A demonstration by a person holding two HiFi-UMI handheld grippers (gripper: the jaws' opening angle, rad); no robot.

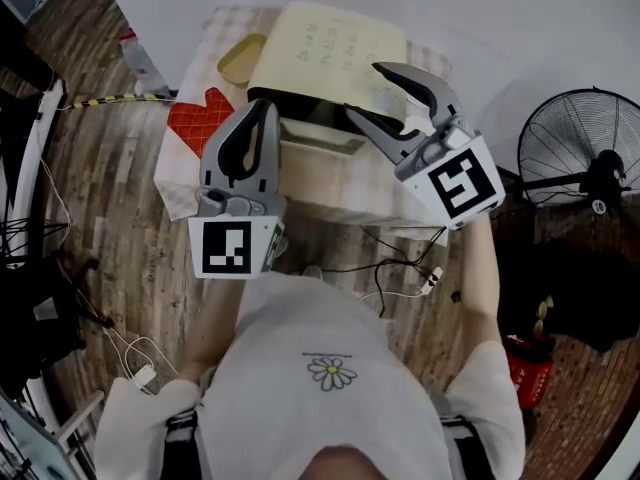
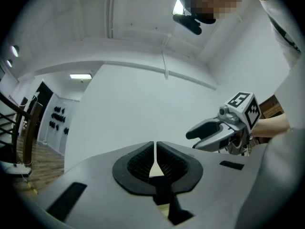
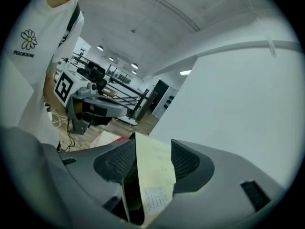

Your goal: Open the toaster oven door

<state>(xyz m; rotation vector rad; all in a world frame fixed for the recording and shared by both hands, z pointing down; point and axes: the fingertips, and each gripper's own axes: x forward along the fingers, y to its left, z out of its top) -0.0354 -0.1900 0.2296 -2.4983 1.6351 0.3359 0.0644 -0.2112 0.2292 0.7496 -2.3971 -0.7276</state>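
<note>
While the left gripper (image 2: 155, 146) keeps its ribbed black fingers pressed flat together with nothing between them, the right gripper (image 3: 152, 144) holds its fingers spread wide, and the cream panel of the toaster oven (image 1: 325, 48) shows in the gap. The oven is a smooth, boxy thing with faint print on its top. It sits on a cloth-covered surface (image 1: 335, 196) just ahead of both grey plastic grippers. A red mitt (image 1: 198, 118) with a pale pattern lies beside the oven's left, near a shallow yellow dish (image 1: 240, 58).
</note>
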